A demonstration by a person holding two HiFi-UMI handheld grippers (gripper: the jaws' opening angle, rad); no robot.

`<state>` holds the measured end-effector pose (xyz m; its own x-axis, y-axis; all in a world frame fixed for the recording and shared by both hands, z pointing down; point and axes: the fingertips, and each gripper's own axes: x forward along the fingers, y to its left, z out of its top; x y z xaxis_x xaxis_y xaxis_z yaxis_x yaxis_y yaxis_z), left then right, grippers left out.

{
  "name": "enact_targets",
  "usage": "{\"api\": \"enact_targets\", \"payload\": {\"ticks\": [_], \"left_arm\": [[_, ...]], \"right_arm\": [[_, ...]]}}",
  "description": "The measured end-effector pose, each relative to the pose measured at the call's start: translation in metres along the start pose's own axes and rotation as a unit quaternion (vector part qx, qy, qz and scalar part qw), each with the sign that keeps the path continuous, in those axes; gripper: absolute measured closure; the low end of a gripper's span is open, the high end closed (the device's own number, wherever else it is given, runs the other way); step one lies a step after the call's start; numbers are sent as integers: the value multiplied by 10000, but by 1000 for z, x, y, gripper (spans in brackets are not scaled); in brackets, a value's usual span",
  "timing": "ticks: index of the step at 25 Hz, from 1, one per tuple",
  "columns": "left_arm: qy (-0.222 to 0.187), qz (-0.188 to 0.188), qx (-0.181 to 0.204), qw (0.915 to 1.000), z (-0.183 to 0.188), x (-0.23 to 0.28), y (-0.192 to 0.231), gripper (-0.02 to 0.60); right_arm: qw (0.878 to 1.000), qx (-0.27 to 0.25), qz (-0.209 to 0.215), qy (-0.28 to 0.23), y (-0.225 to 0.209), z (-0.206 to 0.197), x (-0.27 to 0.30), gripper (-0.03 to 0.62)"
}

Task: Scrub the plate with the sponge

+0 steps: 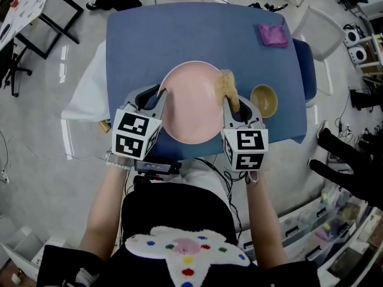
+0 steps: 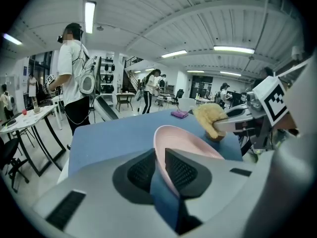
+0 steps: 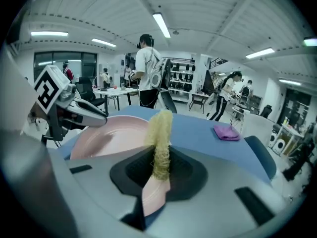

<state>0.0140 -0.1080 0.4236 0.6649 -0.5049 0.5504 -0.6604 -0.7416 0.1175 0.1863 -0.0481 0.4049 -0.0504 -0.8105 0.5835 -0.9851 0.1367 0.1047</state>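
Observation:
A pink plate (image 1: 191, 103) lies in the middle of the blue table (image 1: 149, 40). My left gripper (image 1: 160, 93) is shut on the plate's left rim; in the left gripper view the rim (image 2: 161, 148) runs edge-on between the two dark pads. My right gripper (image 1: 231, 103) is shut on a yellow fibrous sponge (image 1: 228, 84), which stands upright over the plate's right edge. In the right gripper view the sponge (image 3: 161, 133) rises from between the jaws, with the plate (image 3: 109, 135) to its left and the left gripper (image 3: 91, 114) at the far rim.
A small wooden bowl (image 1: 264, 99) sits just right of the plate, near my right gripper. A purple cloth (image 1: 272, 34) lies at the table's far right corner. A chair (image 1: 306, 64) stands at the table's right side. Several people stand in the room beyond.

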Motion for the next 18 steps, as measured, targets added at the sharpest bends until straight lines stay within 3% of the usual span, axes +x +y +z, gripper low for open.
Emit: {"api": "enact_targets", "payload": {"ticks": [9,18], "left_arm": [[159,105,-46,9998,-5,2,17,506],[-493,114,-1,9987,40,-29,18,564]], "right_arm": [[9995,140,-124,-244,7,12,-31,537],[9978,230,-101,-611,19,28,-43,537]]}}
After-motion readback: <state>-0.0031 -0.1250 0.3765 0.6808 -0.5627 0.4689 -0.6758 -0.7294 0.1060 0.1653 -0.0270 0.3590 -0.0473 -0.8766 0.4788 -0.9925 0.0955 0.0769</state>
